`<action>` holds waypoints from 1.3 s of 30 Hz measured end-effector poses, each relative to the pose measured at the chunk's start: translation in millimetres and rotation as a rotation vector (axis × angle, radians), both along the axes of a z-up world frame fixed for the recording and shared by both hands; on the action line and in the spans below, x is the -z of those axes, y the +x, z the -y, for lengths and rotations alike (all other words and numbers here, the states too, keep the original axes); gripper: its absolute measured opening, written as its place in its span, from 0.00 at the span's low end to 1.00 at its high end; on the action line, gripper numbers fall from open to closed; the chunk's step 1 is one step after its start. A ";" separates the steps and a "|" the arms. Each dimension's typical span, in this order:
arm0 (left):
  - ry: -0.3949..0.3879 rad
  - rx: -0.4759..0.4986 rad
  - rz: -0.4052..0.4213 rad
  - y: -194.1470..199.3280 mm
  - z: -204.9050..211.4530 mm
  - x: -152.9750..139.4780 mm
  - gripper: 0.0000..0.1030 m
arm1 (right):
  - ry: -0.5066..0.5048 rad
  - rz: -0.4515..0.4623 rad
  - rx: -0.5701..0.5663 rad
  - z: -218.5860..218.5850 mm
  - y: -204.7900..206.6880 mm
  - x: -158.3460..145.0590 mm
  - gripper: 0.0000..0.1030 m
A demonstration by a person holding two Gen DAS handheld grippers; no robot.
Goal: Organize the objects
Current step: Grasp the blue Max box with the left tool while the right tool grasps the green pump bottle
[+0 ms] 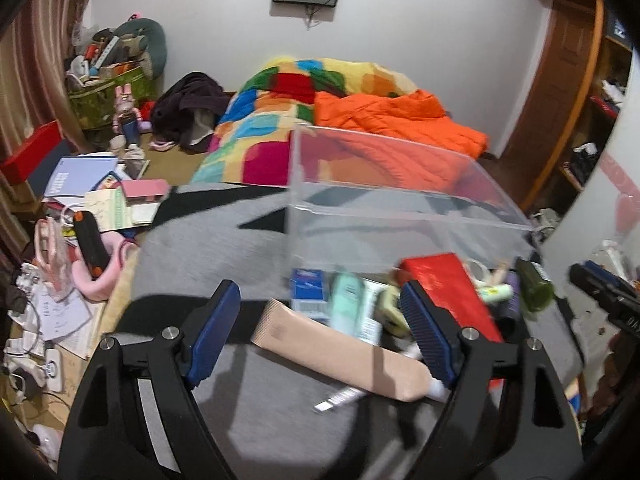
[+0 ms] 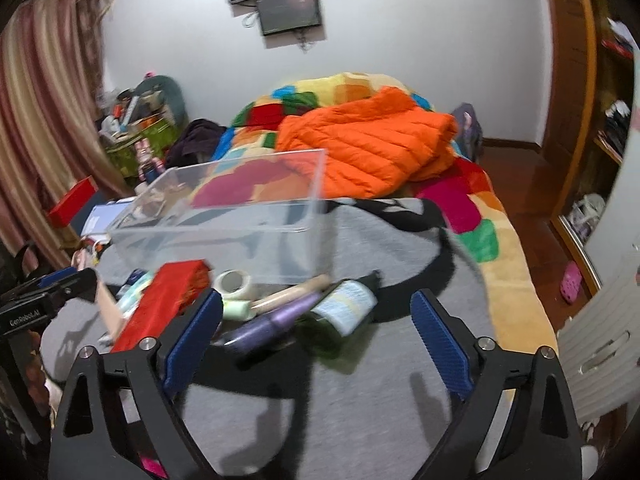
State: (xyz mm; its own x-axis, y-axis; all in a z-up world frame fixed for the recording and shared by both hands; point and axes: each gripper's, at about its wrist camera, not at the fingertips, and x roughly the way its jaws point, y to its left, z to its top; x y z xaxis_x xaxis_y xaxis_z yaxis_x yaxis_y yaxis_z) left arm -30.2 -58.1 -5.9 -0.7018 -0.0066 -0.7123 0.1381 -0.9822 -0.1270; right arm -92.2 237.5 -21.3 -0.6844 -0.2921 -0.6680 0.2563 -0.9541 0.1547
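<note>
A clear plastic box [image 1: 400, 208] stands empty on the grey blanket [image 1: 208, 256]; it also shows in the right wrist view [image 2: 240, 216]. Before it lies a heap of small items: a red box [image 1: 448, 284], a beige tube [image 1: 340, 348], a mint bottle [image 1: 344, 304], a blue-white carton [image 1: 308, 288], a green bottle [image 1: 532, 284]. My left gripper [image 1: 320, 332] is open above the beige tube. My right gripper [image 2: 316, 340] is open over a purple tube [image 2: 276, 320] and the green bottle [image 2: 344, 308], beside the red box [image 2: 160, 300] and a tape roll [image 2: 234, 280].
A patchwork quilt [image 1: 272, 148] and an orange jacket [image 2: 368, 144] lie on the bed behind the box. Papers, books and cables [image 1: 80, 216] clutter the floor at the left. A wooden wardrobe [image 2: 576, 80] stands at the right. The other gripper [image 1: 608, 296] shows at the right edge.
</note>
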 end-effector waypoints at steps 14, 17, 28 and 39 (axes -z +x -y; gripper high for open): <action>0.063 -0.016 0.131 -36.5 17.5 36.0 0.68 | -0.057 0.167 0.025 -3.8 -50.7 36.8 0.63; 0.063 0.002 0.163 -45.9 18.2 39.7 0.60 | -0.069 0.209 0.018 -3.8 -51.7 47.8 0.52; 0.022 0.047 0.254 -60.7 18.1 56.4 0.53 | -0.044 0.216 0.029 -18.6 -44.1 56.8 0.37; -0.126 0.120 0.219 -47.1 -7.6 53.0 0.26 | -0.018 0.153 -0.004 -15.7 -21.3 43.4 0.37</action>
